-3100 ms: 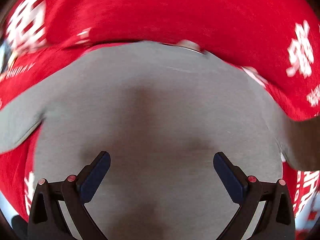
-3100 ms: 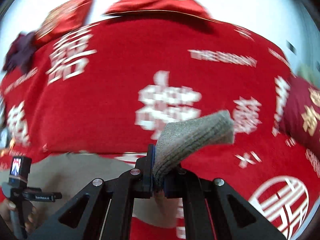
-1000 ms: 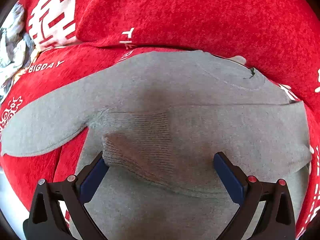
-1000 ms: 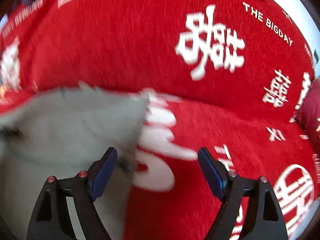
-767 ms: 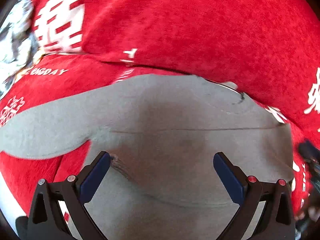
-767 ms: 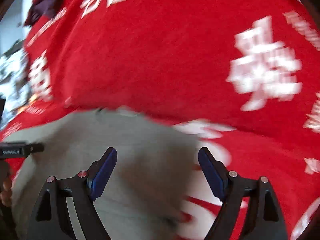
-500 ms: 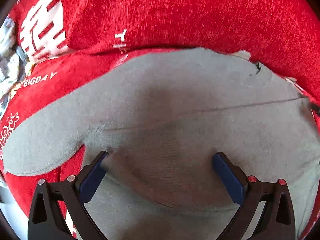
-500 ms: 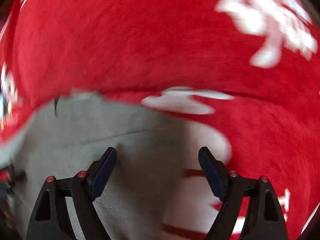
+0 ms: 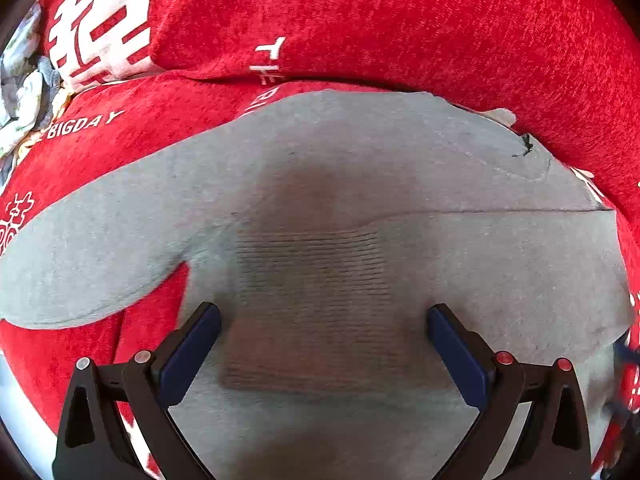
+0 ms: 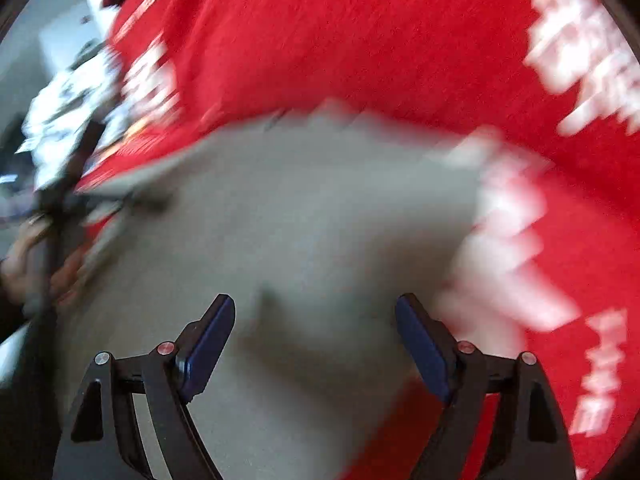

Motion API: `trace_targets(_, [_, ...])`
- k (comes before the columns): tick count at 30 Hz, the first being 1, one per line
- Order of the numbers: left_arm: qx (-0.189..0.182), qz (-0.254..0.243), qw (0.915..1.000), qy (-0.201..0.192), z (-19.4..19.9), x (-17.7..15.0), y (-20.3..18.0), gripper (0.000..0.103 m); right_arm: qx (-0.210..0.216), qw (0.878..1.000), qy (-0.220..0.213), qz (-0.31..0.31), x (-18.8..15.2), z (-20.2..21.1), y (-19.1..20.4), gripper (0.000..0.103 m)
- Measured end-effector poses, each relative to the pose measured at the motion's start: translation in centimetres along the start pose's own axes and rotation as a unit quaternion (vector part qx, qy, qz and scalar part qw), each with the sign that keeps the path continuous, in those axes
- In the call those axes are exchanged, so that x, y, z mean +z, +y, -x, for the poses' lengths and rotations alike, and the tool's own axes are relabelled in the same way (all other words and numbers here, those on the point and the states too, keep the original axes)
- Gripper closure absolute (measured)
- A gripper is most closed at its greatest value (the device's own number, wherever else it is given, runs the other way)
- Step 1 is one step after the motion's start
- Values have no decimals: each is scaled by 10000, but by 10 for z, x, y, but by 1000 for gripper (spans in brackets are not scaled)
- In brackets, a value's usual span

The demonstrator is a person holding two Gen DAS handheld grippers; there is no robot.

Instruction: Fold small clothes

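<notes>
A small grey sweater lies flat on a red sofa cover. Its right sleeve is folded across the body, with the ribbed cuff lying in the middle. The left sleeve still stretches out to the left. My left gripper is open and empty, hovering low over the cuff. My right gripper is open and empty above the sweater's right part; that view is blurred by motion.
The red cover with white lettering rises as a backrest behind the sweater. A pile of pale patterned clothes lies at the far left. The hand holding the other gripper shows at the left of the right wrist view.
The right gripper let go of the sleeve cuff after laying it across the body, opened, and keeps swinging over the sweater. The left gripper stayed open, shifting slightly over the garment.
</notes>
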State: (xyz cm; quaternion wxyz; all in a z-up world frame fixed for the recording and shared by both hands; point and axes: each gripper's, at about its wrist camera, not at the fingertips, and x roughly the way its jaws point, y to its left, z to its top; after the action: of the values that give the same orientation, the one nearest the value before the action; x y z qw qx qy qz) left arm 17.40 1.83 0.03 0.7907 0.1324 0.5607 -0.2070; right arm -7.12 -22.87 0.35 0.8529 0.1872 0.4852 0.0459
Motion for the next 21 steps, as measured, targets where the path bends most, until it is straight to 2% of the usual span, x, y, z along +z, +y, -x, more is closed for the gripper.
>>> trace_targets(3, [53, 25, 9999, -158, 12, -1, 6, 0, -171, 9990, -131, 393, -8, 19, 14, 19])
trace_targets(6, [-143, 91, 9994, -289, 21, 4, 4, 0, -553, 9950, -795, 223, -1, 44, 6, 17])
trace_targets(8, [-215, 87, 9992, -311, 21, 7, -4, 0, -838, 9912, -1025, 84, 12, 45, -2, 17])
trace_targets(10, [-451, -44, 9988, -174, 13, 9, -17, 0, -811, 9920, -965, -82, 28, 31, -10, 17])
trace_targets(11, [-442, -110, 9989, -95, 8, 10, -19, 0, -796, 9930, -861, -123, 30, 23, -13, 17])
trace_targets(13, [87, -321, 9993, 196, -13, 6, -21, 0, -519, 9980, -211, -294, 24, -6, -16, 17])
trace_targets(14, [-45, -338, 9994, 21, -10, 2, -17, 0, -456, 9987, -121, -182, 18, -9, -12, 17])
trace_targets(16, [-24, -340, 9994, 31, -6, 0, -8, 0, -551, 9981, -197, 200, 3, 1, 2, 17])
trace_targets(18, [-45, -262, 9996, 35, -1, -1, -1, 0, -317, 9995, -35, -61, -8, 9, -1, 16])
trace_targets(20, [17, -187, 9997, -152, 8, -2, 0, 0, -477, 9986, -214, -121, -9, 19, 0, 16])
trace_targets(21, [-70, -182, 9996, -214, 11, -2, -2, 0, -580, 9976, -360, -90, -6, 24, 4, 16])
